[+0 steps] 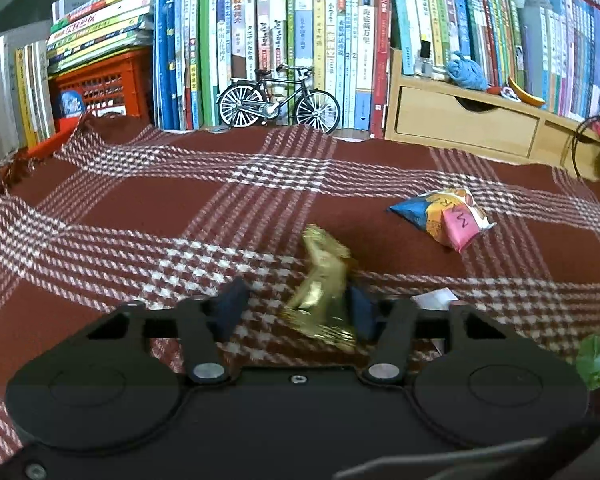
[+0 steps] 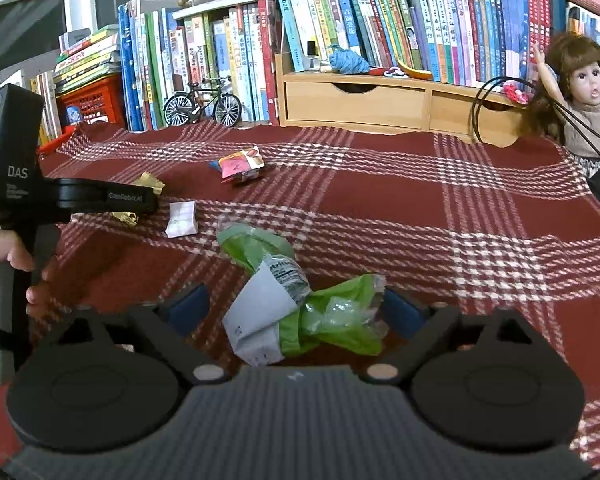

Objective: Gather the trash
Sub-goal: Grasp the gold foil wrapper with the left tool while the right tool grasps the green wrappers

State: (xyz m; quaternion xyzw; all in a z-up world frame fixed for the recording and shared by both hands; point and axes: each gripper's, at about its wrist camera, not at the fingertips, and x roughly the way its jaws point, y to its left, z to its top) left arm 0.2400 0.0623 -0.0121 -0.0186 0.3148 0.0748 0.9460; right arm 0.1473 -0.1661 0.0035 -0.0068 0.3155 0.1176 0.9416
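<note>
A crumpled gold foil wrapper [image 1: 324, 288] lies on the red plaid cloth [image 1: 140, 208] between the fingers of my left gripper [image 1: 296, 304]. That gripper is open, and the foil rests against its right pad. My right gripper [image 2: 296, 308] is also open, straddling a green plastic wrapper with a white label [image 2: 300, 304] whose right end touches the right pad. A colourful snack packet [image 1: 444, 216] lies farther out, and a small white paper scrap [image 2: 182, 220] sits beside the left gripper [image 2: 148, 200], seen from the side in the right wrist view.
Rows of books [image 1: 300, 40] line the back, with a model bicycle [image 1: 278, 100], an orange crate [image 1: 104, 88] and a wooden drawer unit [image 1: 468, 120] in front of them. A doll [image 2: 580, 96] sits at the right edge. A hand [image 2: 4, 252] holds the left gripper's handle.
</note>
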